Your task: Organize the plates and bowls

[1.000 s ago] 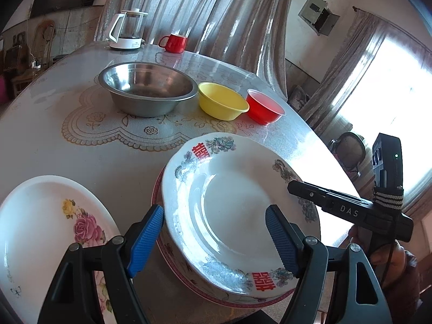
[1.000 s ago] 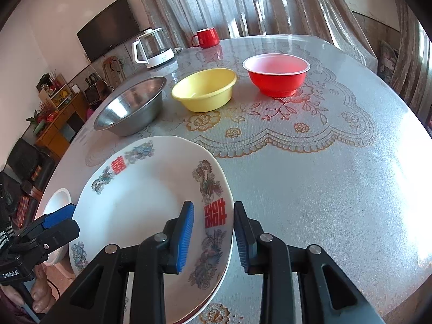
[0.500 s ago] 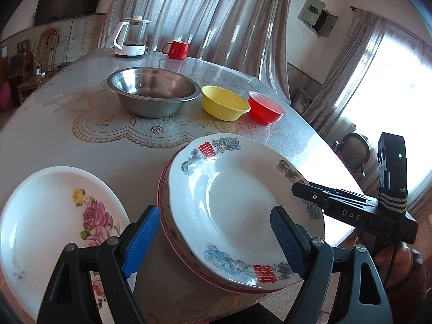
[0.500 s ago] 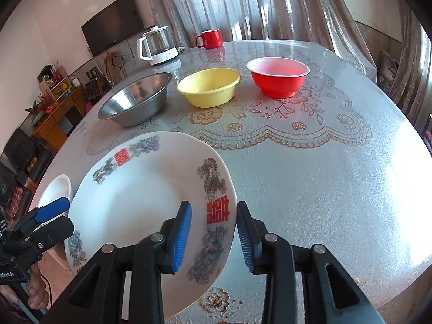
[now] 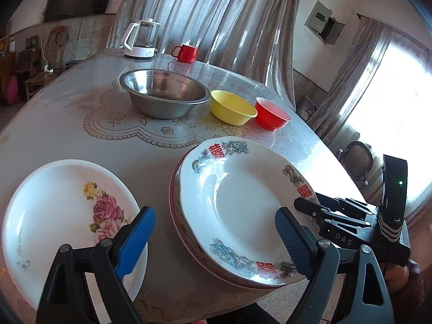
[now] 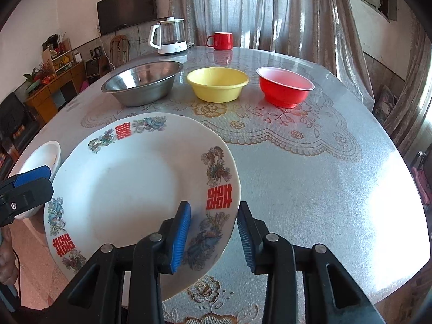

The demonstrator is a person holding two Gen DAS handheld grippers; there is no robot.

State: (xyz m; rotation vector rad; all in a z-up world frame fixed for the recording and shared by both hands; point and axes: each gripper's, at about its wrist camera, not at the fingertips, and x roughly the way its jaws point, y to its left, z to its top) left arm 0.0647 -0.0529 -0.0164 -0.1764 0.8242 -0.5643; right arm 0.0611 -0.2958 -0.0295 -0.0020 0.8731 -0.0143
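**plate_newbie:** Where's everything sitting? Using the dragon plate as my reference.

**wok_dad:** The dragon plate, white with red double-happiness marks, sits on top of a red-rimmed plate at the near edge of the table, overhanging it a bit. The right gripper comes in low from the near side, jaws straddling the plate's rim, one pad above and one outside. There's a gap at the outer pad, so I can't tell if it's actually pinching. The left gripper hovers on the plate's other side, jaws spread wide, holding nothing.

**plate_newbie:** Room to move?

**wok_dad:** Plenty of bare table right of the plate. Left of it, close by, is the rose plate. Beyond it stand the steel bowl, yellow bowl and red bowl in a row, then a glass kettle and red mug.

**plate_newbie:** Anything hidden?

**wok_dad:** The lower plate is mostly covered. The rose plate is partly behind the left gripper's finger.
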